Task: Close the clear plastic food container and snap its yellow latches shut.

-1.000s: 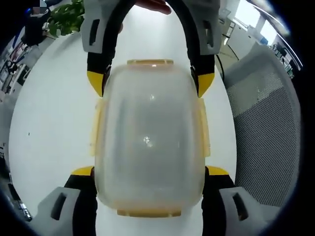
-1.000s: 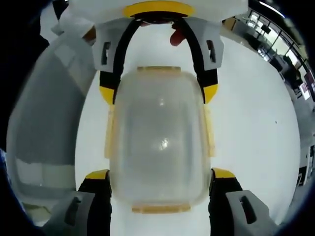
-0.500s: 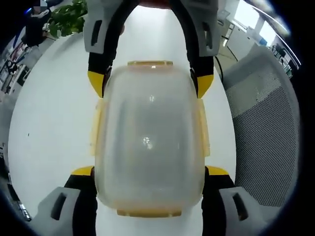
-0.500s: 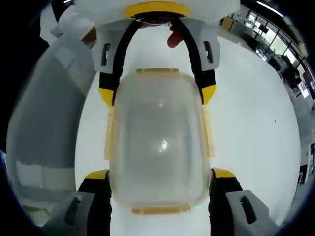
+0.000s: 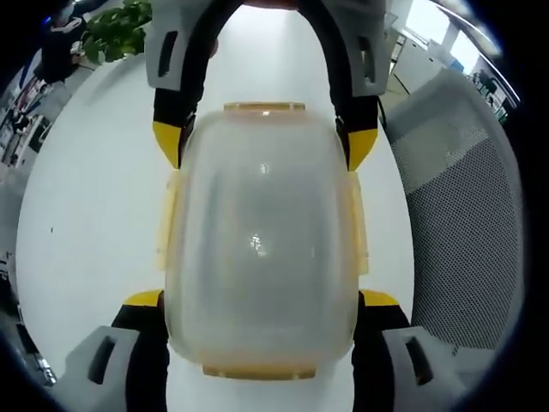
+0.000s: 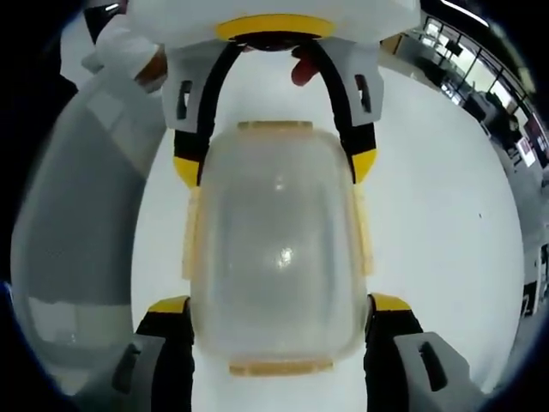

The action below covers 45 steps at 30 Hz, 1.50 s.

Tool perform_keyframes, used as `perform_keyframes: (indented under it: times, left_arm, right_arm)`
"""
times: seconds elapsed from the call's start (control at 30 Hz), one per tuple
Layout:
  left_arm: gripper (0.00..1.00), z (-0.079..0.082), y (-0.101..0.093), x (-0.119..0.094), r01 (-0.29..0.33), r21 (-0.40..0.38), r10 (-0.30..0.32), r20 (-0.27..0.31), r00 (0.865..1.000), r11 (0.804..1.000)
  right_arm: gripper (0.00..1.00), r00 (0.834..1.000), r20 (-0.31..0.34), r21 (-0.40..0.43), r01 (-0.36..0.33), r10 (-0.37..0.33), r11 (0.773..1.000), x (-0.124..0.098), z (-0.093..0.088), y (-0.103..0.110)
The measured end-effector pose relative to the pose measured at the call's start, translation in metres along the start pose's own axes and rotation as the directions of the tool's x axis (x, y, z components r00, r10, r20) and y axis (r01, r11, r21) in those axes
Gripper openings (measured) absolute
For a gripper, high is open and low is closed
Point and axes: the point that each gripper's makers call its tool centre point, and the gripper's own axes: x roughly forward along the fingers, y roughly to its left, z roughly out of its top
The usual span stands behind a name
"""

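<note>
The clear plastic food container (image 5: 257, 240) lies on the white table (image 5: 86, 215) with its lid on. Yellow latches show at its far end (image 5: 264, 108), near end (image 5: 259, 371) and along both sides (image 5: 167, 223); whether they are snapped down I cannot tell. My left gripper (image 5: 262, 299) clasps the near end, its yellow-tipped jaws pressed against both sides. The right gripper (image 5: 263, 144) grips the opposite end. In the right gripper view the same container (image 6: 279, 249) sits between my right gripper (image 6: 280, 302) and the left gripper (image 6: 275, 165) facing it.
A grey mesh office chair (image 5: 463, 215) stands close to the table's edge, also seen as the chair (image 6: 77, 215) in the right gripper view. A green plant (image 5: 116, 30) is at the table's far side. A person's finger (image 6: 302, 67) shows behind the left gripper.
</note>
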Motion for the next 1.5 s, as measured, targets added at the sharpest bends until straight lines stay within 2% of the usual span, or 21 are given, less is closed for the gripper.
perform_keyframes:
  times: [0.43, 0.87, 0.93, 0.97, 1.0, 1.03, 1.07, 1.13, 1.27, 1.5]
  left_arm:
    - [0.90, -0.016, 0.001, -0.004, 0.005, 0.011, -0.004, -0.030, 1.000, 1.000]
    - [0.92, -0.036, 0.003, -0.008, -0.009, 0.003, 0.009, -0.027, 1.000, 1.000]
    - [0.93, -0.041, 0.004, -0.008, -0.018, 0.001, 0.018, -0.047, 0.999, 1.000]
    - [0.94, -0.046, 0.009, -0.007, -0.053, 0.005, 0.053, -0.066, 0.996, 0.999]
    - [0.94, -0.056, 0.014, -0.005, -0.080, 0.112, 0.093, -0.121, 0.988, 0.991]
    - [0.94, -0.063, 0.012, -0.010, -0.068, 0.091, 0.083, -0.171, 0.982, 0.994]
    - [0.94, -0.057, 0.010, -0.007, -0.065, 0.067, 0.073, -0.127, 0.989, 0.996]
    - [0.94, -0.058, 0.010, -0.009, -0.065, 0.062, 0.071, -0.099, 0.993, 0.996]
    - [0.94, -0.064, 0.012, -0.011, -0.070, 0.051, 0.075, -0.102, 0.992, 0.996]
    - [0.94, -0.075, 0.011, -0.014, -0.078, 0.026, 0.080, -0.091, 0.993, 0.997]
  right_arm:
    - [0.83, 1.000, 0.002, 0.010, 0.003, -0.003, 1.000, 0.007, 0.016, 0.000]
    - [0.84, 1.000, -0.002, 0.004, -0.006, 0.006, 1.000, 0.016, 0.036, -0.001]
    - [0.84, 1.000, 0.011, 0.013, -0.006, 0.006, 1.000, 0.018, 0.041, -0.001]
    - [0.84, 0.999, 0.051, 0.047, -0.003, 0.001, 0.999, 0.020, 0.050, 0.000]
    - [0.84, 0.998, 0.068, 0.064, 0.000, -0.005, 0.998, 0.021, 0.055, 0.000]
    - [0.84, 0.999, 0.044, 0.034, 0.002, -0.003, 0.999, 0.022, 0.055, 0.000]
    - [0.84, 0.999, 0.033, 0.032, 0.001, -0.002, 0.999, 0.023, 0.056, 0.001]
    - [0.83, 1.000, -0.014, 0.024, -0.004, 0.005, 1.000, 0.024, 0.055, 0.000]
    - [0.84, 1.000, 0.005, 0.018, -0.008, 0.008, 1.000, 0.025, 0.061, -0.002]
    - [0.83, 1.000, -0.001, -0.010, -0.015, 0.015, 1.000, 0.030, 0.071, -0.001]
